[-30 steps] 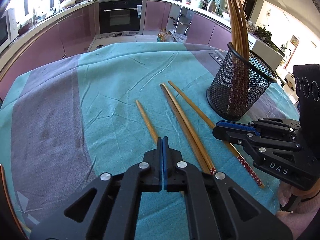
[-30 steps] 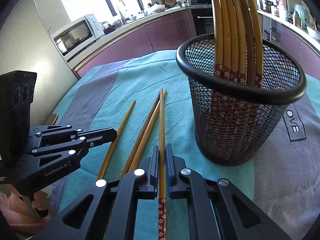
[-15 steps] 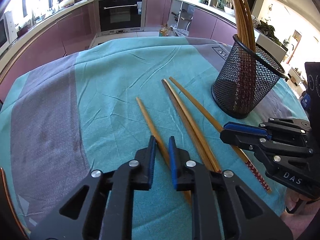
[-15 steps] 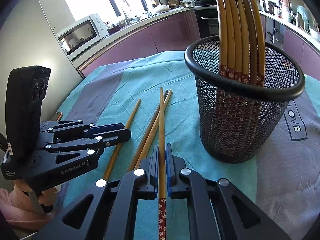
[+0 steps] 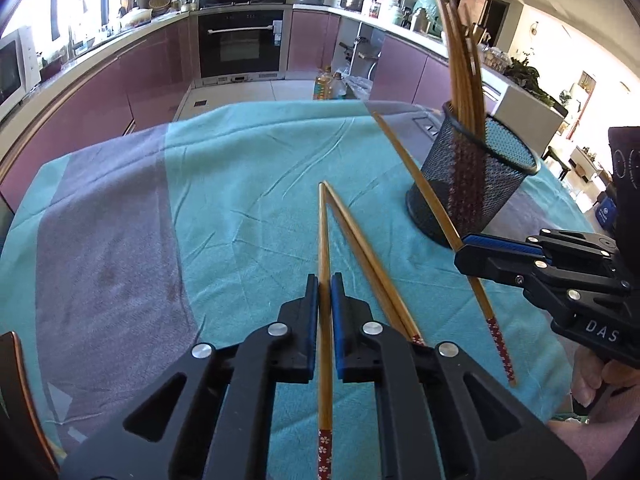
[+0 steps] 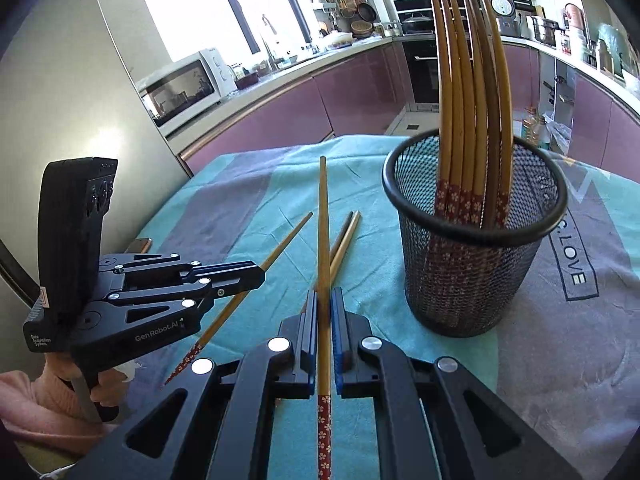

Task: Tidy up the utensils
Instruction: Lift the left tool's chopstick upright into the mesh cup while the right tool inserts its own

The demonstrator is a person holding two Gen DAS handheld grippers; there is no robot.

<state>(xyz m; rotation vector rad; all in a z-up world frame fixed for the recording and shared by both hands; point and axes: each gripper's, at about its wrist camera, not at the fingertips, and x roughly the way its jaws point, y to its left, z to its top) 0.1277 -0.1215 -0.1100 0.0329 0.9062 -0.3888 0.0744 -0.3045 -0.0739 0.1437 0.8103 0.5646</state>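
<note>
My left gripper [image 5: 325, 286] is shut on a bamboo chopstick [image 5: 323, 240] with a red flowered end, lifted off the teal cloth. My right gripper [image 6: 325, 300] is shut on another chopstick [image 6: 323, 220], raised and pointing away; it shows in the left wrist view [image 5: 416, 188] held by the right gripper [image 5: 460, 248]. Two chopsticks [image 5: 368, 260] lie side by side on the cloth between the grippers. A black mesh holder [image 6: 472, 248] with several upright chopsticks stands right of the right gripper; it shows in the left wrist view [image 5: 472, 188] too.
The table carries a teal and grey cloth [image 5: 140, 220] with creases. The left gripper body [image 6: 152, 304] sits close to the left of the right one. Kitchen cabinets and an oven [image 5: 240, 40] lie beyond the table's far edge.
My left gripper opened, then shut on the leftmost chopstick and lifted it. My right gripper raised its chopstick off the cloth, tip up.
</note>
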